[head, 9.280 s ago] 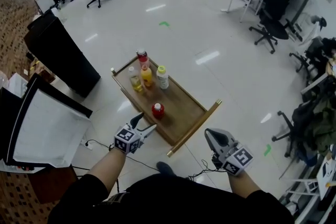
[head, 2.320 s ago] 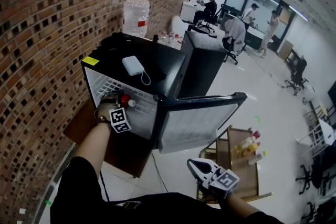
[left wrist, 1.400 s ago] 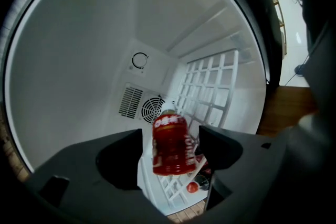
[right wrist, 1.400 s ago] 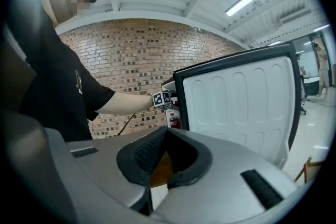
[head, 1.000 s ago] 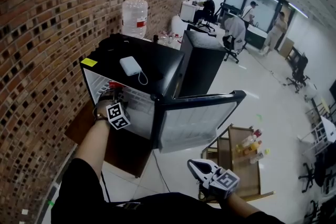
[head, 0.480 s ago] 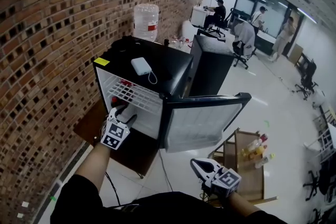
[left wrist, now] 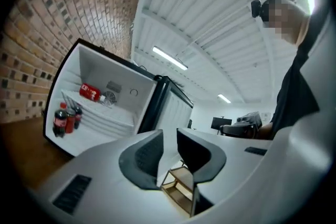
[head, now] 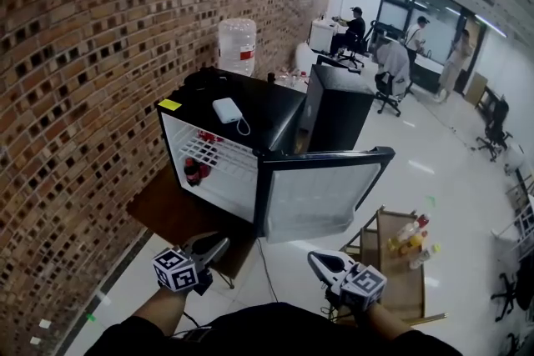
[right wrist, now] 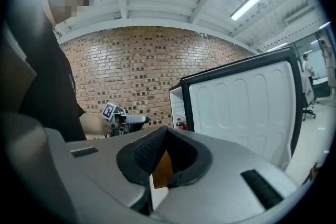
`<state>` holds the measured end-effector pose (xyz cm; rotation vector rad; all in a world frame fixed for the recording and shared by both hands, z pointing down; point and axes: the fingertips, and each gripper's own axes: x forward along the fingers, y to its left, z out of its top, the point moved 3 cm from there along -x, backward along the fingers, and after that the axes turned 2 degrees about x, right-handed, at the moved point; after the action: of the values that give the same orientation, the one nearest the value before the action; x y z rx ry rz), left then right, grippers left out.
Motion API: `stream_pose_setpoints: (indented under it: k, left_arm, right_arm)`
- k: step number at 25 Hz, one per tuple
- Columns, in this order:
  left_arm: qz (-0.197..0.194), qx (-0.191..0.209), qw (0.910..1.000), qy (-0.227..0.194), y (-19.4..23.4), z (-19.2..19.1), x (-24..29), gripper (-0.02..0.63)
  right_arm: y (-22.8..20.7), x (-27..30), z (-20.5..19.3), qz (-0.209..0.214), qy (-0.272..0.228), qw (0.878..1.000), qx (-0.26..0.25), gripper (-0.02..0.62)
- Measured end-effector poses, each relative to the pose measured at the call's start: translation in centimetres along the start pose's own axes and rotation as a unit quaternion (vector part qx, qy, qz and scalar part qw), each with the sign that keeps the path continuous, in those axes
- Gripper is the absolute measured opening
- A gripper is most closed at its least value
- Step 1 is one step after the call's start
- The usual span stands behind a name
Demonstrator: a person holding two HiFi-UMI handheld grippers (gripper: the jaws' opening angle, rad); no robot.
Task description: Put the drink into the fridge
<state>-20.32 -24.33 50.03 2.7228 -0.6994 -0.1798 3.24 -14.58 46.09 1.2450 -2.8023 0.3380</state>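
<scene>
The fridge (head: 250, 125) stands against the brick wall with its door (head: 321, 192) swung wide. Inside, dark cola bottles (left wrist: 61, 120) with red labels stand upright on the bottom level at the left. A red drink (left wrist: 90, 93) lies on its side on the wire shelf above them.

The left gripper (left wrist: 169, 136) hangs low in front of the fridge, well apart from those drinks and outside the cabinet. Its jaws are closing: a narrow gap is left between the pads and nothing sits in it. In the head view this gripper (head: 215, 244) points up toward the open fridge from below the door's lower edge.

The right gripper (right wrist: 161, 131) has its jaws pressed together at the tips, holding nothing, and floats near the person's body beside the door.

More bottles (head: 409, 233) stand on a wooden trolley (head: 380, 263) to the right, away from both grippers.
</scene>
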Motion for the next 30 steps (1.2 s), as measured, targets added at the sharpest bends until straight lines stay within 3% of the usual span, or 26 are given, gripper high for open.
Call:
stream_pose_setpoints:
  k: [3, 6, 13, 18, 30]
  left_arm:
    - [-0.011, -0.048, 0.9987, 0.009, -3.1, -3.1, -1.0, -0.006]
    - [-0.030, -0.076, 0.9963, 0.027, -5.9, -5.4, -1.6, -0.008]
    - [-0.078, -0.070, 0.9932, 0.051, -10.3, -5.5, -1.9, -0.008]
    - [-0.081, -0.042, 0.9949, 0.042, -11.5, -3.6, -1.9, -0.007]
    - [-0.085, -0.030, 0.9954, 0.033, -12.6, -3.1, -3.0, -0.008]
  right_arm:
    - [0.2, -1.5, -0.1, -0.002, -0.008, 1.000, -0.003, -0.012]
    - [0.4, -3.0, -0.5, -0.008, -0.017, 1.000, 0.000, -0.012]
    - [1.5, -6.6, -2.0, -0.028, -0.038, 0.999, 0.022, -0.012]
    - [2.3, -8.3, -2.3, -0.036, -0.053, 0.998, 0.025, -0.014]
    - [3.7, -8.7, -2.7, -0.028, -0.049, 0.998, 0.013, -0.015]
